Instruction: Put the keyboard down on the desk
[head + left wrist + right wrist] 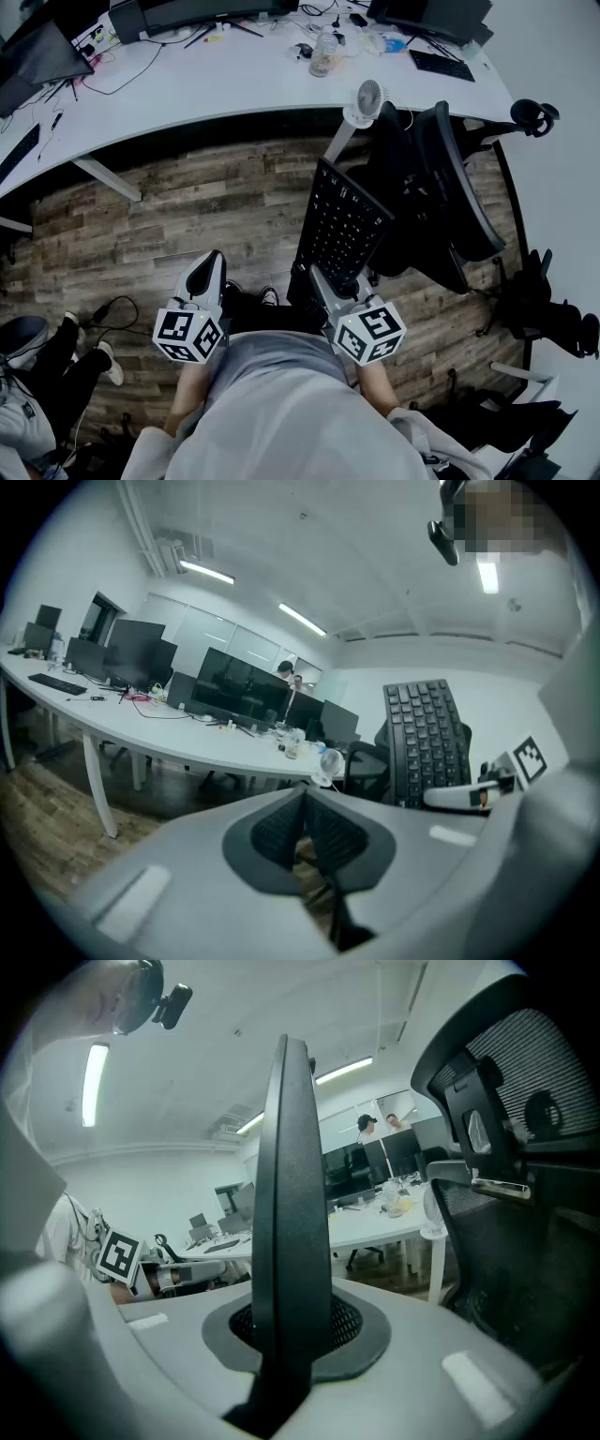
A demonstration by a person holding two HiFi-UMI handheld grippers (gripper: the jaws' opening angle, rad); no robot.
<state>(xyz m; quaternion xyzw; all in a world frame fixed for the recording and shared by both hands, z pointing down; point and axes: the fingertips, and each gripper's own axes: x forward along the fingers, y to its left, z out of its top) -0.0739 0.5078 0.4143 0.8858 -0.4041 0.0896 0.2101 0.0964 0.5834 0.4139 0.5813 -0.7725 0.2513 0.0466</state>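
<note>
right gripper [291,1327] clamped narrow on the black keyboard [345,225], held upright beside the office chair [452,187], short of the white desk [234,80], left gripper [305,834] pinched closed, empty, keyboard's lower end hidden behind the jaws

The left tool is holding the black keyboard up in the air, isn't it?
No, the right tool holds the keyboard up in the air; the right gripper view shows it clamped between the jaws. The left tool is shut and empty.
</note>
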